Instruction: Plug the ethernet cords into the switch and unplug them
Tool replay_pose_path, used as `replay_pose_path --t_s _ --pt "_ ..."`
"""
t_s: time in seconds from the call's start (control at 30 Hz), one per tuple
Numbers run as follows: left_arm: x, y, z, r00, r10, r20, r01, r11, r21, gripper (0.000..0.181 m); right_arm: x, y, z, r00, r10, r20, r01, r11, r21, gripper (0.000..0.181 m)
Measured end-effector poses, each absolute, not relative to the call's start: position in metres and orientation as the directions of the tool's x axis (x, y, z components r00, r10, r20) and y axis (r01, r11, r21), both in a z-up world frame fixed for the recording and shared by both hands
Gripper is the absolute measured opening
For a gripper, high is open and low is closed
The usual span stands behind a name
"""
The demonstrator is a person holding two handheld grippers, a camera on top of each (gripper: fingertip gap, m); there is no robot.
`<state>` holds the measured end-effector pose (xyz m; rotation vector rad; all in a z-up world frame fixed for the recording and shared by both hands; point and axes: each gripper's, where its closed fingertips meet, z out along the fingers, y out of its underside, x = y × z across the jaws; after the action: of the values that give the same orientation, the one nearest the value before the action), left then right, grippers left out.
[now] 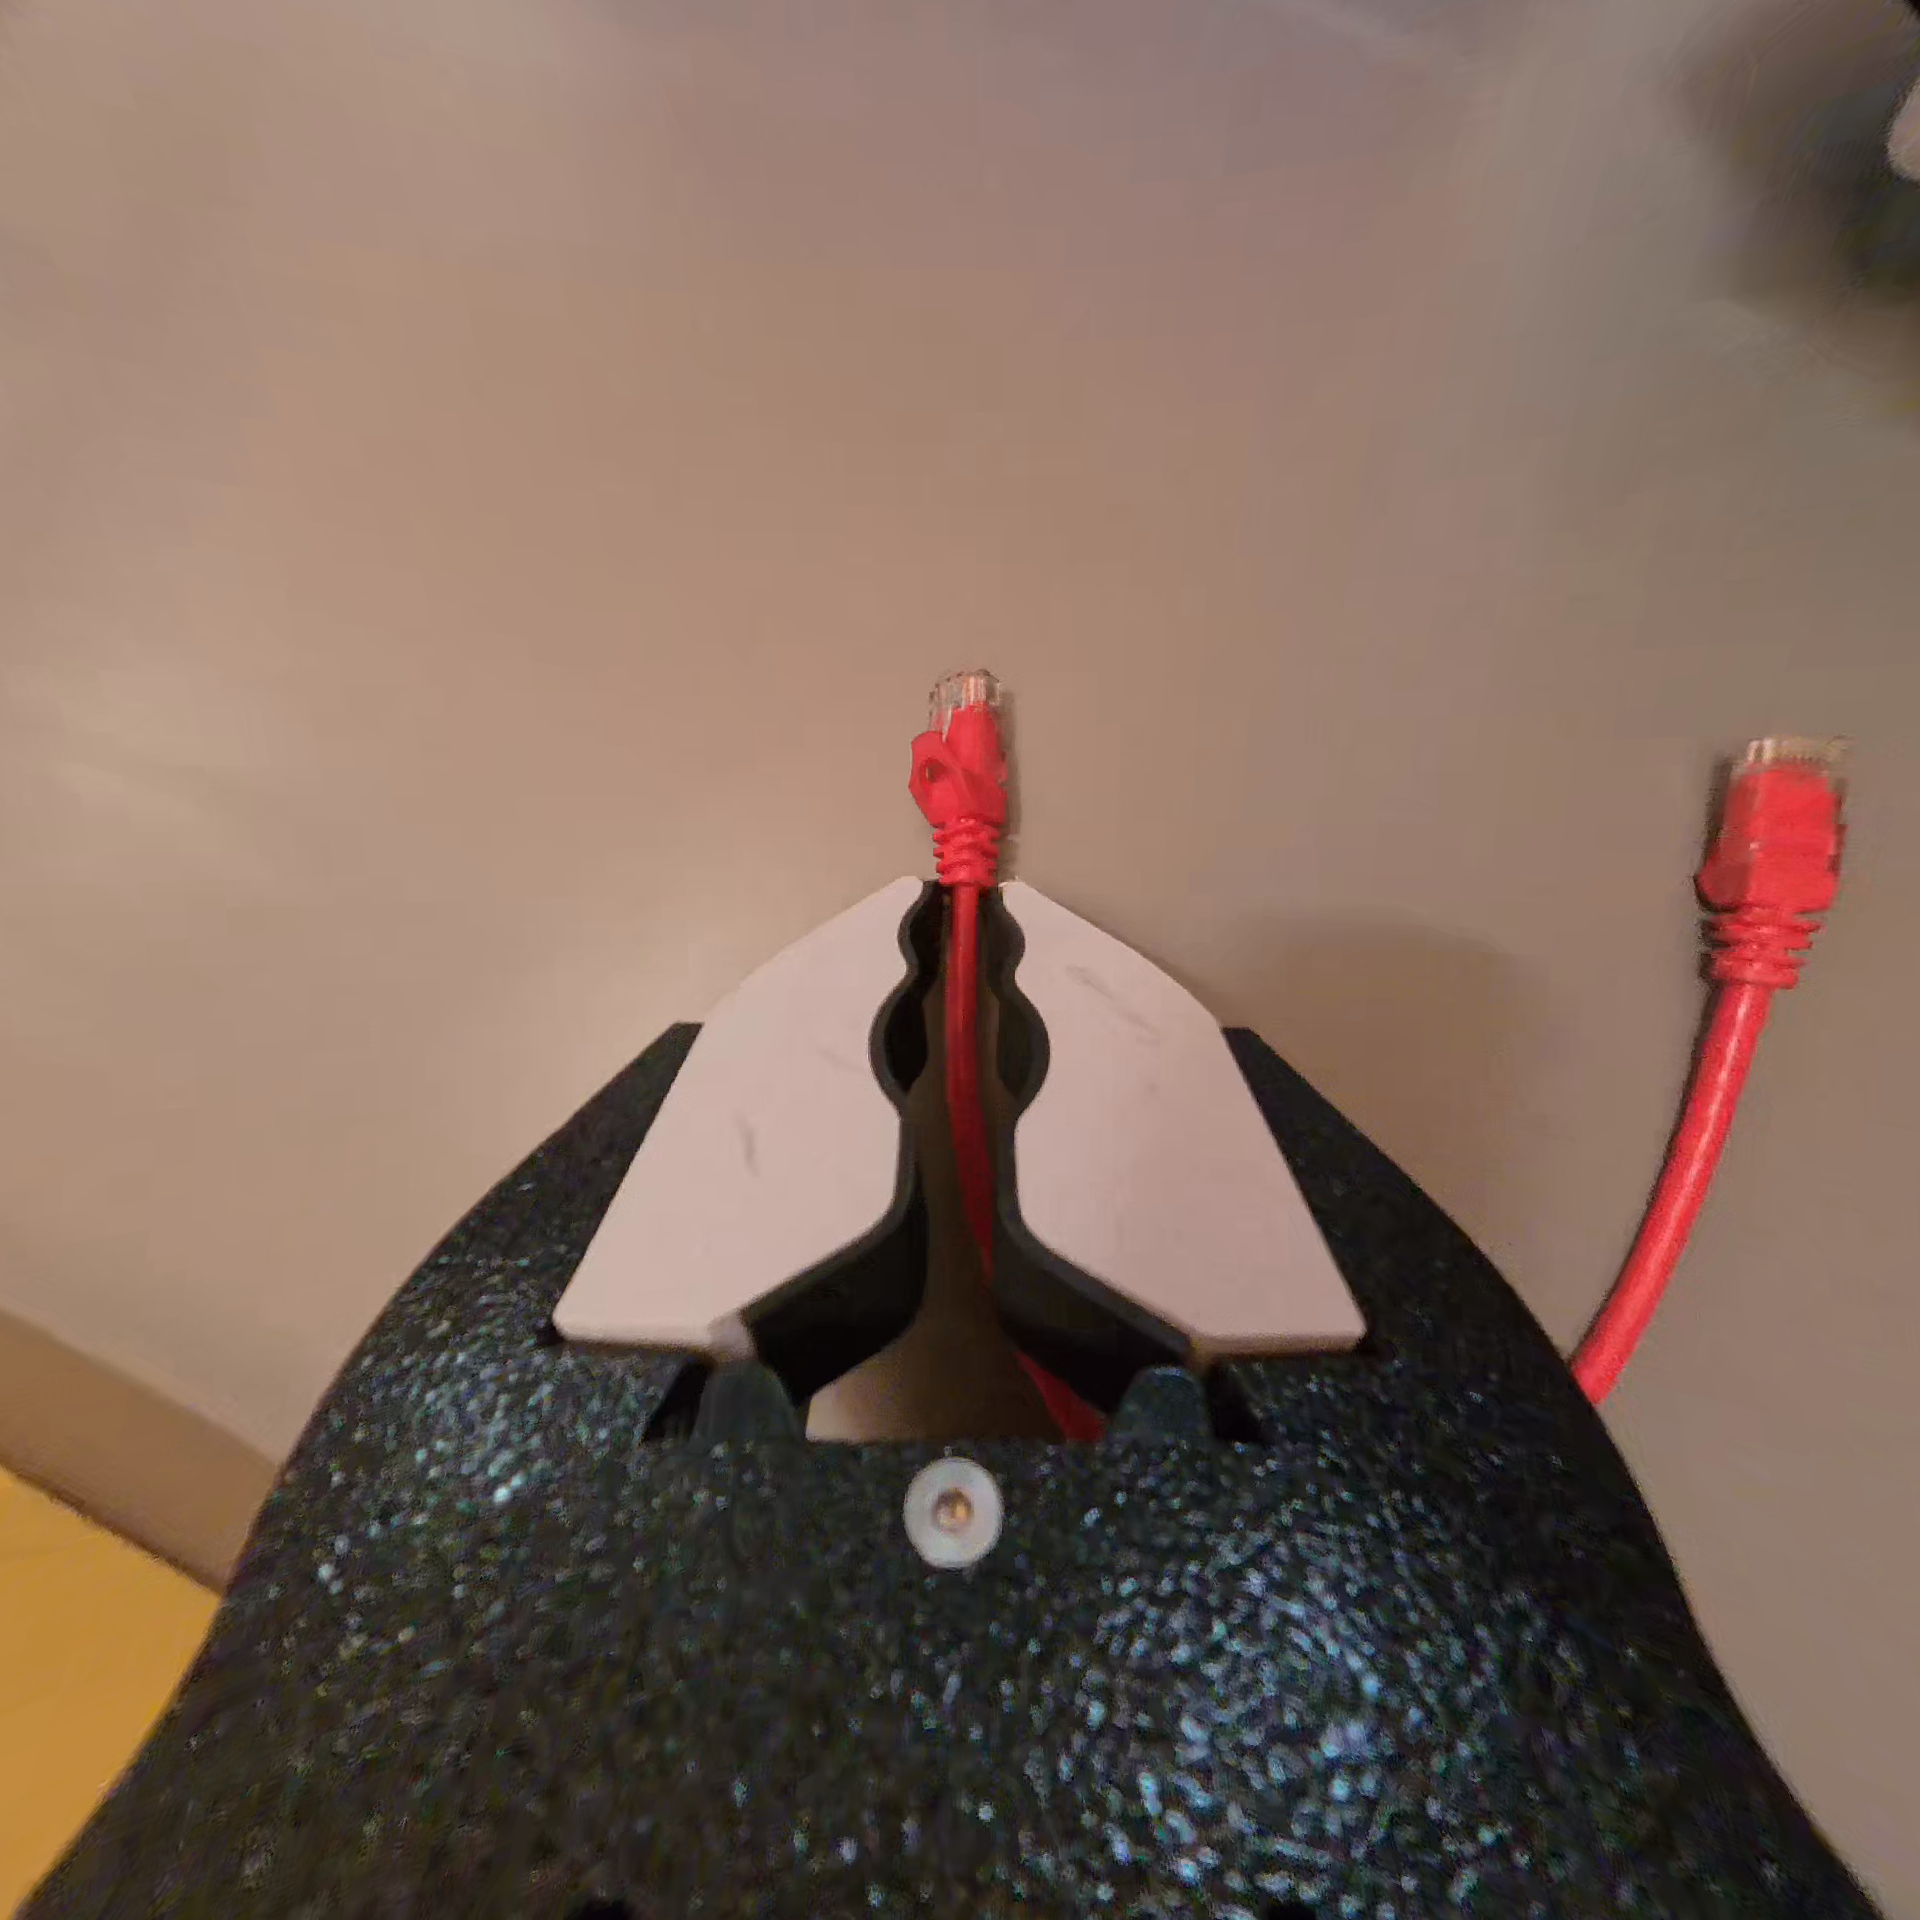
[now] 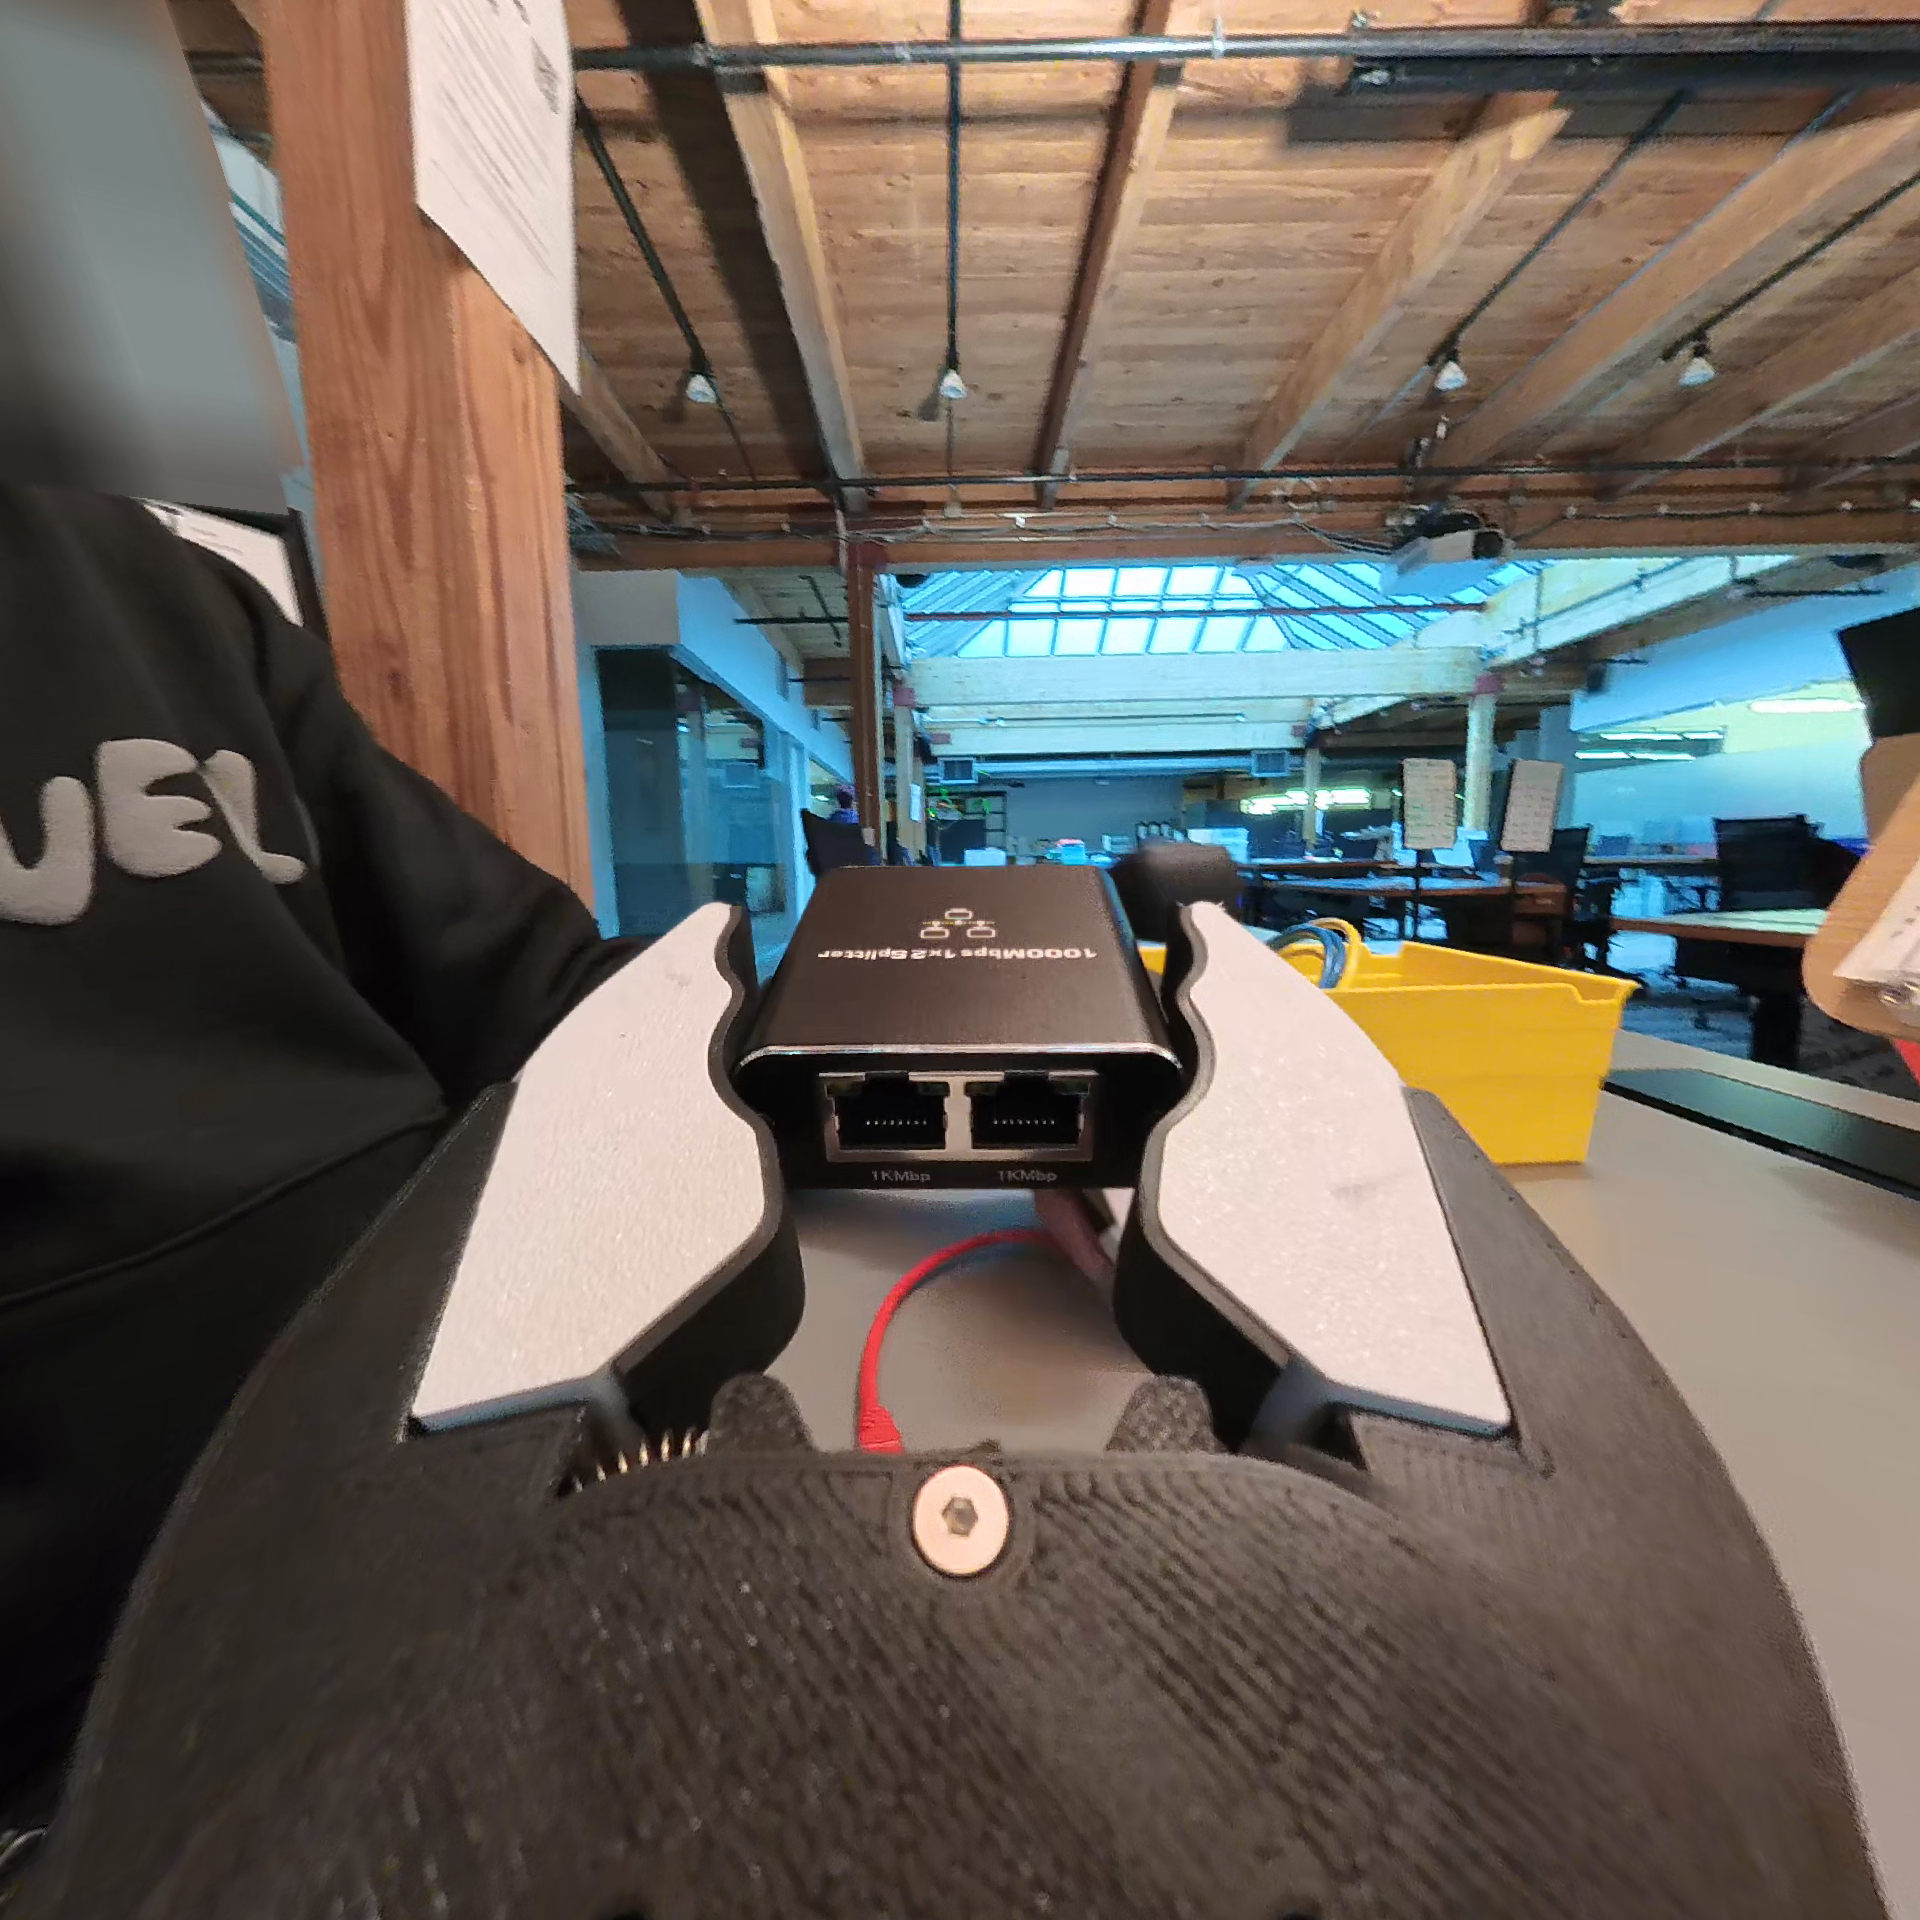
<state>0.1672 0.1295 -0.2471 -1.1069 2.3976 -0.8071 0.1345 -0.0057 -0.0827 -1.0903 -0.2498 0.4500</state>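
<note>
Grey table (image 1: 520, 520) fills the left wrist view, blurred at the top. The left gripper (image 1: 963, 883) is clenched on a red ethernet cord (image 1: 964, 997), plug forward; a second cord (image 1: 1704, 1122) lies to its right. In the right wrist view, the right gripper (image 2: 961, 925) grasps the black switch (image 2: 956, 1029), both ports empty. A yellow bin (image 2: 1475, 1049) stands right, under wooden ceiling beams (image 2: 1143, 260).
</note>
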Motion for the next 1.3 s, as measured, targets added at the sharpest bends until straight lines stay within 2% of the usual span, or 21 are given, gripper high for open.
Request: replay_pose_path --t_s 0.17,0.33,0.5,0.67,1.17,1.3 --pt "0.158 0.102 -0.192 -0.686 -0.660 -0.308 -0.324 0.655 -0.682 0.007 0.136 0.001 -0.089 0.893 0.449 -0.035 -0.212 0.350 -0.912 0.076" --pt "0.140 0.074 -0.142 -0.719 -0.491 -0.492 -0.139 0.795 -0.591 0.005 0.134 0.008 -0.094 0.900 0.435 -0.033 -0.188 0.319 -0.929 0.076" --pt "0.127 0.061 -0.125 -0.745 -0.419 -0.520 -0.067 0.822 -0.566 0.005 0.131 0.011 -0.097 0.900 0.436 -0.025 -0.173 0.303 -0.937 0.076" --pt "0.122 0.054 -0.117 -0.747 -0.397 -0.533 -0.043 0.829 -0.558 0.005 0.129 0.015 -0.101 0.900 0.435 -0.016 -0.154 0.283 -0.947 0.076" --pt "0.121 0.066 -0.126 -0.728 -0.370 -0.577 -0.141 0.904 -0.403 0.004 0.122 0.030 -0.114 0.915 0.402 0.033 -0.059 0.215 -0.975 0.075" --pt "0.122 0.064 -0.127 -0.723 -0.373 -0.581 -0.141 0.903 -0.405 0.004 0.123 0.034 -0.119 0.922 0.386 0.036 -0.038 0.181 -0.983 0.076"
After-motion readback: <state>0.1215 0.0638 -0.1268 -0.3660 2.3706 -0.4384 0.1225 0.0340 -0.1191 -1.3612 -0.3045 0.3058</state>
